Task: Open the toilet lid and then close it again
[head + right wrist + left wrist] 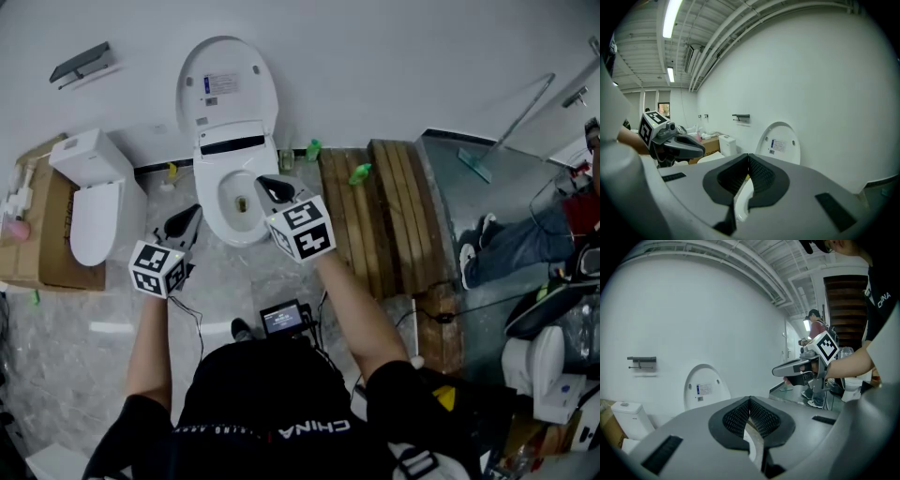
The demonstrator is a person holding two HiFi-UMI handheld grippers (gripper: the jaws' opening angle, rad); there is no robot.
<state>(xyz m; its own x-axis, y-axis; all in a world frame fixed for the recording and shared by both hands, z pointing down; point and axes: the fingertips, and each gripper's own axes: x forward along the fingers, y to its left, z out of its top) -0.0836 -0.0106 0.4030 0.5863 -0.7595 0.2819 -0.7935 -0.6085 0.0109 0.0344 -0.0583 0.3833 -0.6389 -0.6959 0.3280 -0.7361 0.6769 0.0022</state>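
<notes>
- Toilet lid (228, 89) stands upright at 12 o'clock of the bowl (222, 217), its labelled underside facing out. It seems to lean on the wall. The opening half looks done, so closing is what remains.
- Left gripper (190, 217) hangs at 8 o'clock of the bowl, its jaws pressed together on nothing. Right gripper (266, 187) sits over the bowl's rim at 3 o'clock, also closed and empty.
- Risk: closed jaws cannot pinch the lid edge. If they only nudge the smooth plastic, the tip may skid off — probably sideways onto the wall.
- Risk: once tipped past balance with no hold on it, the lid could fall and slam on the bowl. That would come from pushing rather than guiding it down.
- Risk: the right gripper is low over the rim, so a reach toward 12 o'clock could clip the rim.
- Risk: the green bottles (312, 148) at 1 o'clock of the bowl stand near the hinge — a wide swing of the right gripper could topple them.
</notes>
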